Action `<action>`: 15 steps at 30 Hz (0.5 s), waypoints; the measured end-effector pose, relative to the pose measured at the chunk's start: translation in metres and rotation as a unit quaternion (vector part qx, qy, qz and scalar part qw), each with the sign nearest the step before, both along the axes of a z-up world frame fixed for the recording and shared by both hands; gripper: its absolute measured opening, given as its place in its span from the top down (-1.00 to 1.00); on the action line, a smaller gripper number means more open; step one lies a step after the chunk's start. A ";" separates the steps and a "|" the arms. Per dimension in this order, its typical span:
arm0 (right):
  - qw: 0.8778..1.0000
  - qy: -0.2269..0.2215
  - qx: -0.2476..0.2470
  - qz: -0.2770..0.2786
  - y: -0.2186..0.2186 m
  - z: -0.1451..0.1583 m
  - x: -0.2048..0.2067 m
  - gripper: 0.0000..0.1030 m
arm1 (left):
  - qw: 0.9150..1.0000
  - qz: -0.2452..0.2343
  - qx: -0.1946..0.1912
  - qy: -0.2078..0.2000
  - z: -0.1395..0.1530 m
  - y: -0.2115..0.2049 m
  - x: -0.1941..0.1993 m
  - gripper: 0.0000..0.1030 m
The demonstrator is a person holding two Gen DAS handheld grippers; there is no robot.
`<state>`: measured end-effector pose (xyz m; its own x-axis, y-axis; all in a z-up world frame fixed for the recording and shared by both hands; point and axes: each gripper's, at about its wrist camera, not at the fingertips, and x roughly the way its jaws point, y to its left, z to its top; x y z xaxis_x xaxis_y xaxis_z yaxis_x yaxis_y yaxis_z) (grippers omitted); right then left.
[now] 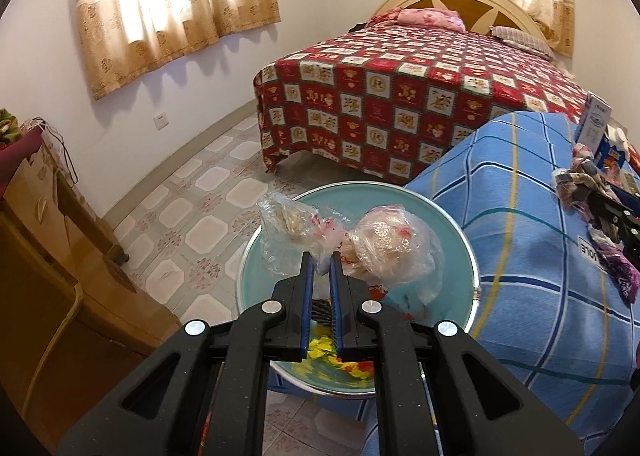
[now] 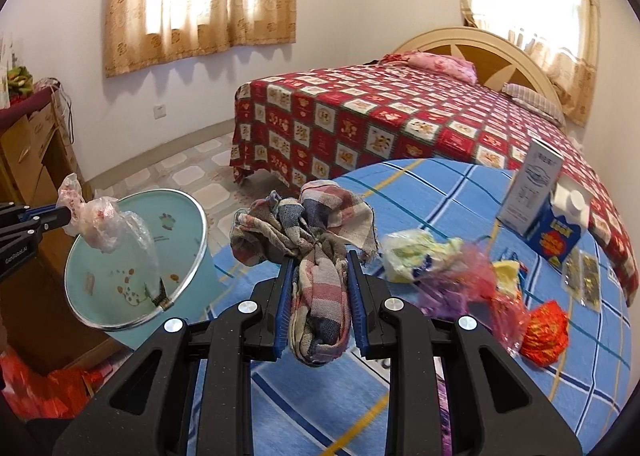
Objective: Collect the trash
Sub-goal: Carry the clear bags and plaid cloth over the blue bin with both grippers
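Note:
My left gripper (image 1: pixel 321 258) is shut on a crumpled clear plastic bag (image 1: pixel 384 252), holding it over the open mouth of a light blue trash bin (image 1: pixel 456 240). Yellow and red wrappers (image 1: pixel 332 356) lie inside the bin. From the right wrist view the same bag (image 2: pixel 100 228) hangs above the bin (image 2: pixel 196 256), with the left gripper (image 2: pixel 66 213) at the left edge. My right gripper (image 2: pixel 318 260) is shut on a bunched plaid cloth (image 2: pixel 316 232) above the blue checked cover (image 2: pixel 400 396). The right gripper (image 1: pixel 600 215) shows dark at the far right of the left view.
Loose trash lies on the blue cover: a pale crumpled wrapper (image 2: pixel 416 256), a pink-purple bag (image 2: pixel 472 280), a red wrapper (image 2: pixel 546 332), a blue carton (image 2: pixel 560 232) and a white box (image 2: pixel 532 185). A red-quilted bed (image 2: pixel 380 123) stands behind. Wooden drawers (image 1: pixel 48 256) are left.

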<state>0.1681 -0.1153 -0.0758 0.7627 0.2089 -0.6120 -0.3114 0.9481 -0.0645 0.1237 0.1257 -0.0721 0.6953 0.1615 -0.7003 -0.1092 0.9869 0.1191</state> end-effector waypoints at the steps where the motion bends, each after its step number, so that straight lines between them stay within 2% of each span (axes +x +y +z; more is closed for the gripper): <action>1: 1.000 0.000 -0.001 0.002 0.003 0.000 0.001 0.49 | 1.000 0.002 0.000 0.001 0.000 0.002 0.000 0.84; 15: 0.999 0.007 -0.017 0.036 0.044 -0.005 0.010 0.49 | 0.999 0.032 0.008 0.017 -0.011 0.029 0.002 0.84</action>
<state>0.1781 -0.0717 -0.0812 0.7379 0.2419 -0.6301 -0.3805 0.9202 -0.0923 0.1255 0.1544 -0.0831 0.6598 0.2154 -0.7199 -0.1669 0.9761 0.1391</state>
